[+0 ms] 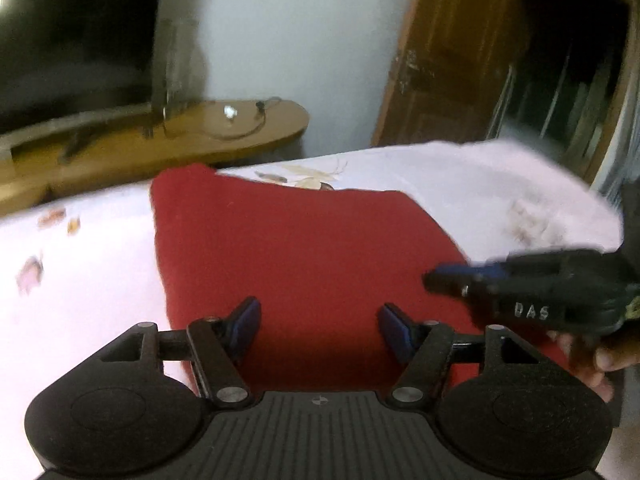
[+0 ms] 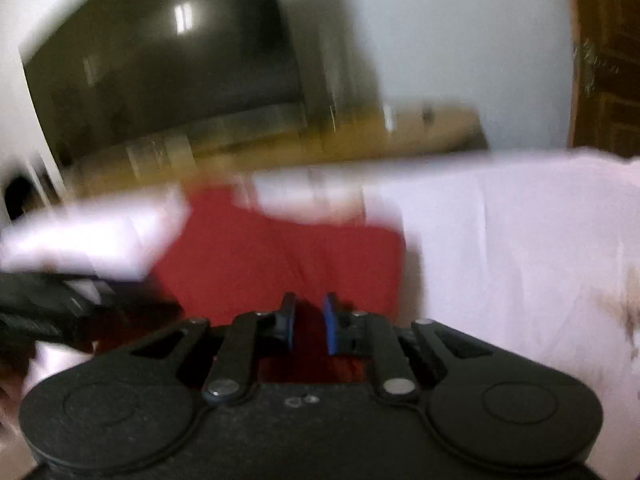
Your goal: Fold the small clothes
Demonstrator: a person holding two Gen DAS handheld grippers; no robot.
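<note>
A red cloth (image 1: 304,248) lies folded flat on a white flowered sheet (image 1: 80,272); it also shows in the right wrist view (image 2: 280,256), blurred. My left gripper (image 1: 320,328) is open and empty, its fingers spread above the cloth's near edge. My right gripper (image 2: 309,322) hovers over the cloth's near right part with its blue pads a narrow gap apart and nothing between them. In the left wrist view it (image 1: 448,278) reaches in from the right, over the cloth's right edge.
A dark television (image 1: 72,36) stands on a wooden stand (image 1: 224,132) beyond the bed. A wooden door (image 1: 448,52) and a dark doorway (image 1: 568,64) are at the back right. The white sheet (image 2: 520,248) spreads right of the cloth.
</note>
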